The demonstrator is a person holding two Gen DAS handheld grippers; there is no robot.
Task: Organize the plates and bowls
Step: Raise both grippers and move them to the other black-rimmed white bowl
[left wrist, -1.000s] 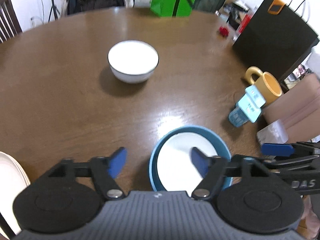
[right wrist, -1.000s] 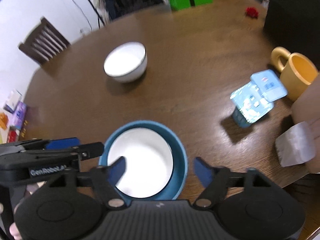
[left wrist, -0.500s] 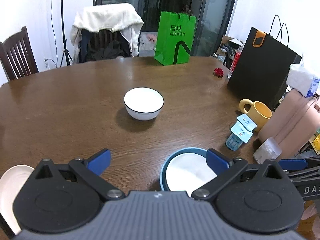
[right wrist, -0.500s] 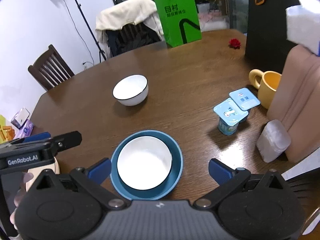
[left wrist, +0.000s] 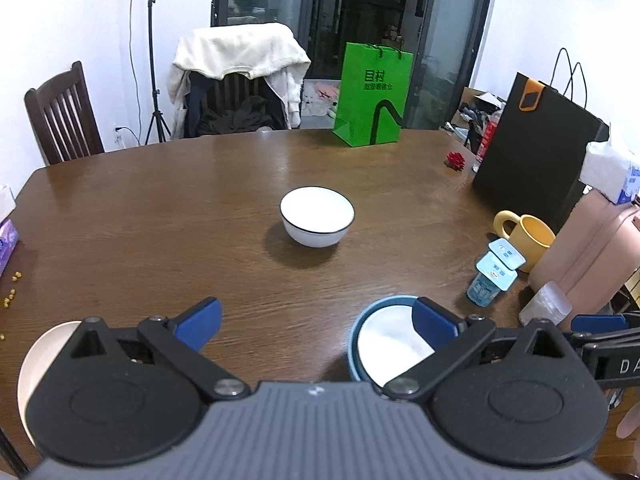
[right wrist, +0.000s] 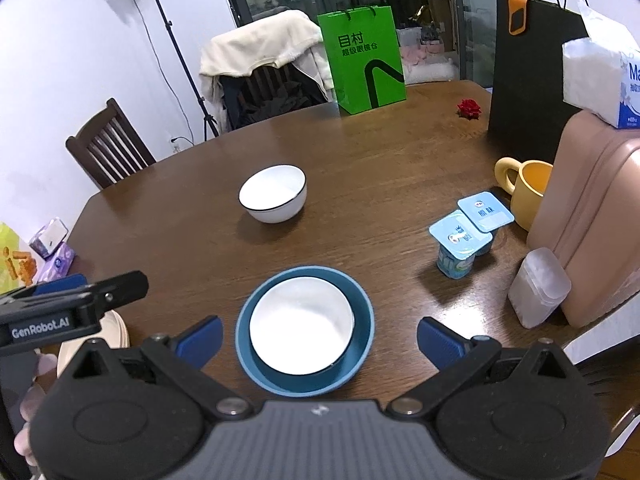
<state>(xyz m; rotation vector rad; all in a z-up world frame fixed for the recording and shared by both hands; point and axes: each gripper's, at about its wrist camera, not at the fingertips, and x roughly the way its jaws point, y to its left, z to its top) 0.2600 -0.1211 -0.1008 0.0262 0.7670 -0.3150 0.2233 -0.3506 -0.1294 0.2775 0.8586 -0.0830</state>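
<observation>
at the table's near edge: a white bowl nested in a blue round dish [right wrist: 362,322] sits just ahead of both grippers; neither touches it.
next target: a loose white ceramic bowl with a thin dark rim [left wrist: 317,222] stands alone mid-table, well apart from the nested pair and farther out along both grippers' line of sight.
direction from left gripper [left wrist: 316,318]: straight ahead, about centred between its fingers.
direction from right gripper [right wrist: 318,334]: ahead and a little to the left.
nearer hand: my judgement is the left, though the difference is slight.
long axis: none, the bowl is round, so any approach angle suits.
left gripper state: jaws spread wide, nothing between the pads.
right gripper state: jaws spread wide, empty; the nested pair lies below the gap, untouched.
count, bowls: 2 white.
count, dishes: 1 blue, plus a pale cream plate [right wrist: 116,330] at the left edge; whether more are stacked there i cannot tell.
count, bystanders: 1 yellow mug [right wrist: 524,192], 2 yogurt cups [right wrist: 472,232].
</observation>
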